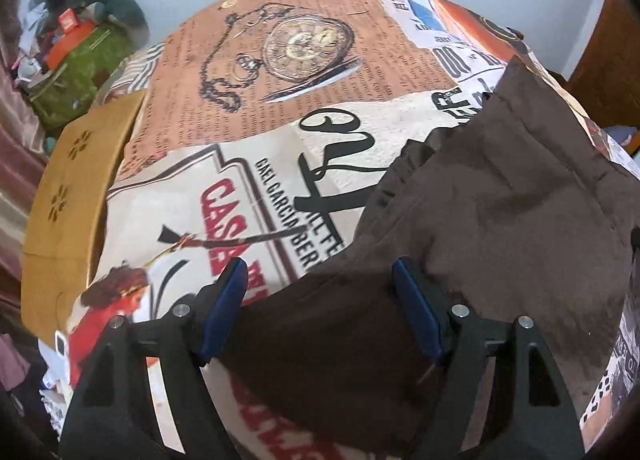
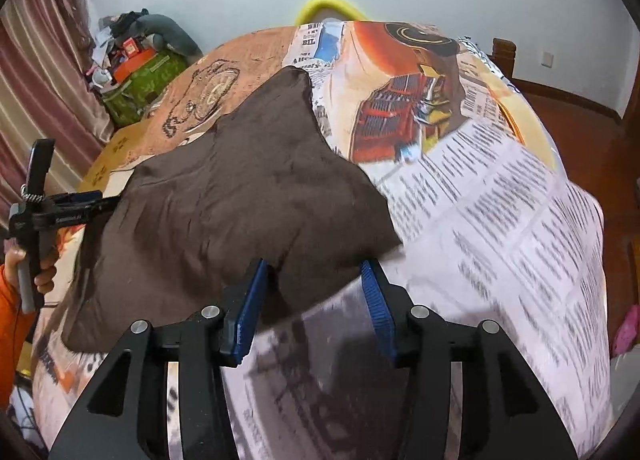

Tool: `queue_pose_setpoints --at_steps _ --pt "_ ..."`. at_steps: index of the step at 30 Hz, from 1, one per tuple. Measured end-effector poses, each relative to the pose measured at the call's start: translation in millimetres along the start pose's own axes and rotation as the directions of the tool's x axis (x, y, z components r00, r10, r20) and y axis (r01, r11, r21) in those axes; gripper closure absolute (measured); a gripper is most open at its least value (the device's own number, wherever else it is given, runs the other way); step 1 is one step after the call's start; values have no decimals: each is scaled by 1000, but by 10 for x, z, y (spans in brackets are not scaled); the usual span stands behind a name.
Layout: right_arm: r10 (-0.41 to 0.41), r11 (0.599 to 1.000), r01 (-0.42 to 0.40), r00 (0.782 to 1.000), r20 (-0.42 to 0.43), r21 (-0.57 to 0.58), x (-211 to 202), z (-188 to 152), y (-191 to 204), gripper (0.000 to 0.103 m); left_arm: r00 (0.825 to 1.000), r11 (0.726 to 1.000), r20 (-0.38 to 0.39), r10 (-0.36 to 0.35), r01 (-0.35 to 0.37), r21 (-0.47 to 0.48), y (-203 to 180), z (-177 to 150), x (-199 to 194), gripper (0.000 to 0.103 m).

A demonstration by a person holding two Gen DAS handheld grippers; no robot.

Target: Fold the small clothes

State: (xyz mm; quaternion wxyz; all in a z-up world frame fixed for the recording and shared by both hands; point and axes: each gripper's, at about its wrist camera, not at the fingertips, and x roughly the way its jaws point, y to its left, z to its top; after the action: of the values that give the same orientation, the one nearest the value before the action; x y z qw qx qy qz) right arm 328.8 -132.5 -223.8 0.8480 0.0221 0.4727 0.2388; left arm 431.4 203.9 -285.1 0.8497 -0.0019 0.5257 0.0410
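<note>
A small dark brown garment (image 1: 500, 220) lies spread on a bed covered by a newspaper-print sheet (image 1: 248, 92). My left gripper (image 1: 320, 272) is open, its blue-padded jaws wide apart over the garment's near left corner. In the right wrist view the garment (image 2: 248, 188) spreads left and away. My right gripper (image 2: 316, 272) is open, its jaws straddling the garment's near right corner. The left gripper (image 2: 96, 200) also shows there at the garment's left edge, held by a hand in an orange sleeve.
A yellow-brown cardboard box (image 1: 76, 188) stands at the bed's left edge. A green bag with clutter (image 1: 80, 72) sits by the far wall near a curtain (image 2: 36, 60). A yellow object (image 2: 328, 4) peeks over the bed's far edge. Wooden floor (image 2: 580, 124) lies right.
</note>
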Motion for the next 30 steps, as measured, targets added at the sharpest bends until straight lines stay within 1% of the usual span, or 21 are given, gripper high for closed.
queue_pose_setpoints --at_steps 1,2,3,4,5,6,7,10,14,16,19,20,21,23,24,25,28,29,30 --pt "-1 1000 1 1000 -3 -3 29 6 3 58 1000 1000 -2 -11 11 8 -12 5 8 31" --pt "-1 1000 1 1000 -5 -2 77 29 6 65 1000 999 -3 -30 30 18 -32 8 12 37" --pt "3 1000 -3 1000 -6 -3 127 41 10 73 998 998 -3 -61 61 30 -55 5 7 51" --pt "14 1000 -14 1000 -4 -8 161 42 17 85 997 996 -4 -80 80 36 -86 2 -1 67" --pt "24 1000 -24 1000 -2 -7 187 44 20 91 995 994 -8 -95 95 46 -121 -1 -16 73" --pt "26 1000 -26 1000 2 -6 197 45 24 93 996 994 -10 -85 85 67 -177 -15 -35 80" --pt "29 1000 -29 1000 7 -8 202 48 36 94 998 994 -5 -63 63 89 -236 -30 -58 84" --pt "15 999 -14 1000 8 -50 199 51 95 96 999 992 -10 -38 39 117 -307 -79 -95 88" --pt "-9 995 9 1000 -4 -100 190 97 89 97 998 994 -30 -54 57 97 -314 -203 -216 93" --pt "-26 993 25 1000 -7 -112 217 155 54 97 997 991 -39 -70 74 111 -374 -295 -286 97" --pt "-52 991 51 999 -9 -123 295 268 17 97 994 987 -67 -82 91 134 -498 -474 -367 97" --pt "-60 990 58 998 -7 -125 323 306 11 97 996 987 -64 -64 73 144 -536 -510 -391 97" --pt "-67 990 66 998 -3 -128 342 336 14 97 998 987 -54 -40 48 153 -563 -530 -416 97" --pt "-75 989 74 997 -1 -129 390 408 20 97 1000 984 -4 9 -8 177 -596 -541 -488 97" --pt "-77 989 76 997 -1 -126 399 433 28 97 998 980 33 47 -53 190 -591 -518 -529 97" --pt "-76 990 76 997 1 -120 398 453 32 95 996 978 56 68 -78 191 -573 -485 -552 97" --pt "-70 992 70 998 6 -102 336 439 45 93 995 986 78 70 -81 144 -403 -276 -580 97" --pt "-72 992 73 997 10 -108 304 408 56 87 994 988 81 69 -79 130 -351 -226 -577 97" --pt "-73 990 74 997 9 -120 274 370 68 84 995 992 83 59 -68 110 -274 -141 -567 97"
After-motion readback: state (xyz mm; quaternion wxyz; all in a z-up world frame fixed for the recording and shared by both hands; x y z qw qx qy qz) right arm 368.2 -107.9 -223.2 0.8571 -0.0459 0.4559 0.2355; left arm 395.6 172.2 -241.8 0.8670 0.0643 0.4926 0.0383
